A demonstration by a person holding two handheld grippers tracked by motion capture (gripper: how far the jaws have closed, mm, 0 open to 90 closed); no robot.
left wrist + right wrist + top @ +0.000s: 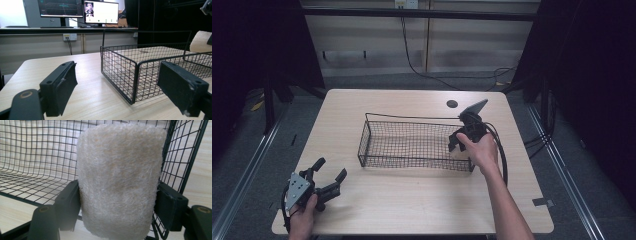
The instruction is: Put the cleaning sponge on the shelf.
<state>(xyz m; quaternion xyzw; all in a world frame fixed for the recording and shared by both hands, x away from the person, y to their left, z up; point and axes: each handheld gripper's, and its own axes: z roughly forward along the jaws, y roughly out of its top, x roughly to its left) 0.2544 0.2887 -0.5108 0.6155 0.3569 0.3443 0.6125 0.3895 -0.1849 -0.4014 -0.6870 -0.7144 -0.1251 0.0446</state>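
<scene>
Right gripper view: loofah pad (118, 180) hides basket (37, 157).

Bare forearms, no sleeves. Each hand carries a black gripper: left gripper (331, 176) with a grey 3-cornered plate; right gripper (455, 140) trailing a black cable.

Two lit monitors (80, 11) beyond the wooden table (412, 200).

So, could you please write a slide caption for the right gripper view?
Right gripper shut on a fuzzy cream pad, held inside the black wire basket.
</scene>
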